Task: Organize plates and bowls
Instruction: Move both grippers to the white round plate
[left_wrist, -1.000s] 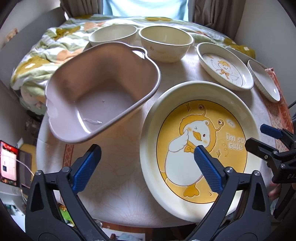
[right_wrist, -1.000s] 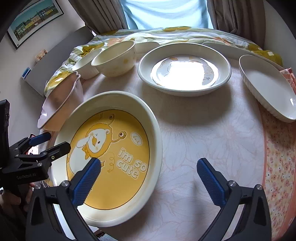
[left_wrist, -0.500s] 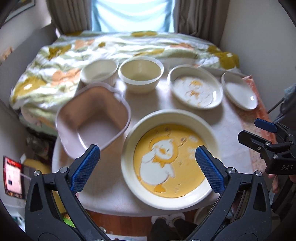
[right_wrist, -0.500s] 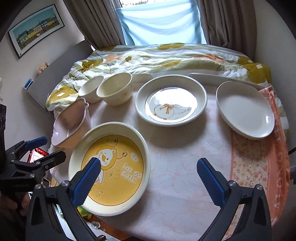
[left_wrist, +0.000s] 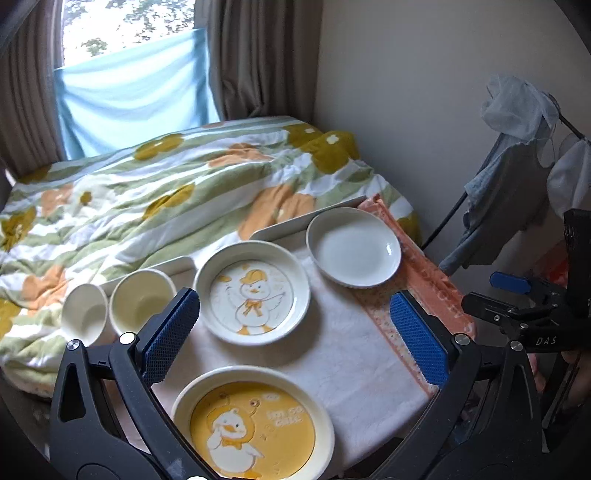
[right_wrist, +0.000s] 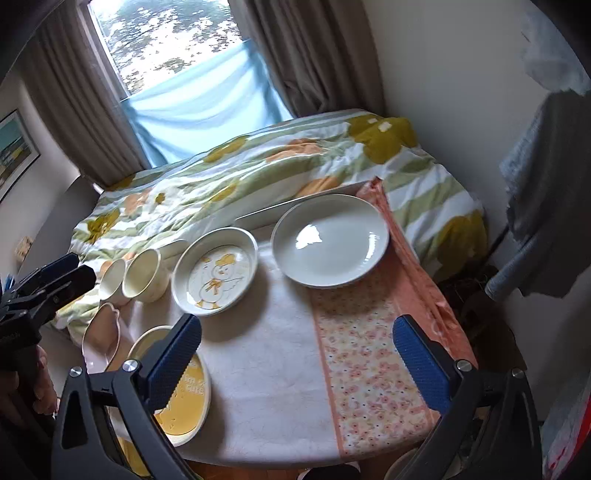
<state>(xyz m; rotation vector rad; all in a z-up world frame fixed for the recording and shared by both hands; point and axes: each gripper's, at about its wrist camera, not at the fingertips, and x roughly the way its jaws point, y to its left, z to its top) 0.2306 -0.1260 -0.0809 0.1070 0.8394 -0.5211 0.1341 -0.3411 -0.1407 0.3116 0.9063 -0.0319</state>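
Both tools pulled back and up since the earlier frames; dishes now smaller in view, none lifted.

Left tool (left_wrist: 295, 339): jaws spread wide, nothing between them, above the near part of the table (left_wrist: 343, 365). Right tool (right_wrist: 297, 360): jaws likewise spread, empty, over the white cloth and floral runner (right_wrist: 369, 365). Yellow duck plate (left_wrist: 255, 424) sits at the near table edge, white duck plate (left_wrist: 255, 295) behind it, plain white plate (left_wrist: 354, 256) far right, two cream bowls (left_wrist: 142, 301) far left by the bed quilt (left_wrist: 147, 192). Right wrist view alone shows the pink dish (right_wrist: 101, 336) at the left edge, beside the yellow plate; left wrist view hides it behind a finger. Left view alone shows the whole yellow plate. Earlier, the pink dish filled the left view's foreground.
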